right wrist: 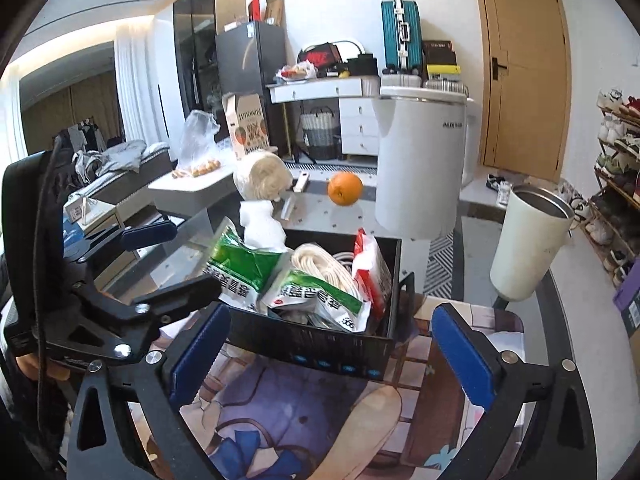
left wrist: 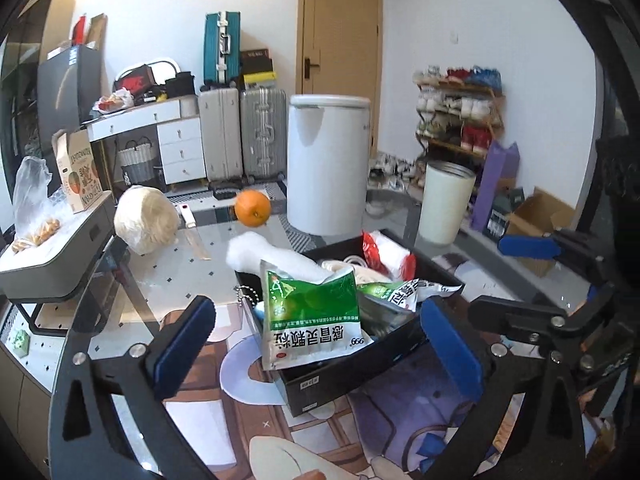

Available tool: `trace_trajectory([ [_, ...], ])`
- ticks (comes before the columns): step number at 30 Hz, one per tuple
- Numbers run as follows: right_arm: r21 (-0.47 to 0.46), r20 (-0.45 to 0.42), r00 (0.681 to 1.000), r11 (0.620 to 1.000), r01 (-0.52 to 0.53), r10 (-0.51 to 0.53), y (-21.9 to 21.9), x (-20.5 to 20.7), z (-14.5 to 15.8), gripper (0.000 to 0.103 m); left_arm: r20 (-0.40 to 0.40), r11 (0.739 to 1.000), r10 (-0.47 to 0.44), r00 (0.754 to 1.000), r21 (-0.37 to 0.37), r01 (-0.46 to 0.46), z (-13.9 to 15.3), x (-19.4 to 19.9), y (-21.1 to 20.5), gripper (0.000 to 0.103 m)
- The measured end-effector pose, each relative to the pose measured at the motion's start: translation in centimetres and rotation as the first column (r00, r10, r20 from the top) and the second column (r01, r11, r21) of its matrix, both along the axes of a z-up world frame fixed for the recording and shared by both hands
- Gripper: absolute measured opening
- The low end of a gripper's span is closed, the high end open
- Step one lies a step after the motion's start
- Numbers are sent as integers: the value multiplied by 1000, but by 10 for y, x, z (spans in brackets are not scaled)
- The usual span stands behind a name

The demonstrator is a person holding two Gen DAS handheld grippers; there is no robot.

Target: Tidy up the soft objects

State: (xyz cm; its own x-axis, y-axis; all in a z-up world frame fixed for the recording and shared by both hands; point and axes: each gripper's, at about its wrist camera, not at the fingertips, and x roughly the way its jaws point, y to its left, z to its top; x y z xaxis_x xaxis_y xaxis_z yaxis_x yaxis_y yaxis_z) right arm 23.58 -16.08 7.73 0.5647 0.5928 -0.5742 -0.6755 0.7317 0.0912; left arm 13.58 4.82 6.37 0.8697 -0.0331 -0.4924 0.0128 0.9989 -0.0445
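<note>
Nearest the lenses, both grippers are seen with jaws spread wide and nothing between the blue pads: left gripper (left wrist: 320,344) is held just short of the black box (left wrist: 344,376), right gripper (right wrist: 332,344) just short of the same box's near wall. No earlier frame is given, so only the wide-open stance is noted. Under both, a printed cartoon mat (right wrist: 280,408) is laid on the table. The soft objects are packed in the box: a green-and-white sachet (left wrist: 312,312) is draped over the near rim, printed "999" plus Chinese characters, seen upside down; a second green sachet (right wrist: 320,296) of the same print lies beside it, with "999" partly visible on it. A coil of cream cord (right wrist: 320,264) is seen in the middle, a red-and-white packet (right wrist: 370,268) is stood against the far-right side, and a white foam wad (right wrist: 260,224) sticks up at the far-left corner. Beyond the box an orange (right wrist: 345,188), a pale wrapped bundle (right wrist: 262,176) and a white tumbler (right wrist: 528,240) are set on the table. A white appliance (right wrist: 420,160) is marked "AUX". A fruit carton (right wrist: 248,124) carries upside-down lettering, not fully legible.
</note>
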Motion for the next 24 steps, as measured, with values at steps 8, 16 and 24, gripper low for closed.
trace_trajectory([
  [8,42,52,999,999,11,-14,-6,-18,-4,102,37,998,61,997,-11,-60,-4,-23,3,103],
  [16,47,93,995,999,21,-25,-9,-29,-22,102,72,994,105,992,-21,-104,-11,-38,4,103],
  [24,57,103,993,997,51,-56,-9,-34,-39,102,81,991,134,988,-10,-134,-28,-42,2,103],
])
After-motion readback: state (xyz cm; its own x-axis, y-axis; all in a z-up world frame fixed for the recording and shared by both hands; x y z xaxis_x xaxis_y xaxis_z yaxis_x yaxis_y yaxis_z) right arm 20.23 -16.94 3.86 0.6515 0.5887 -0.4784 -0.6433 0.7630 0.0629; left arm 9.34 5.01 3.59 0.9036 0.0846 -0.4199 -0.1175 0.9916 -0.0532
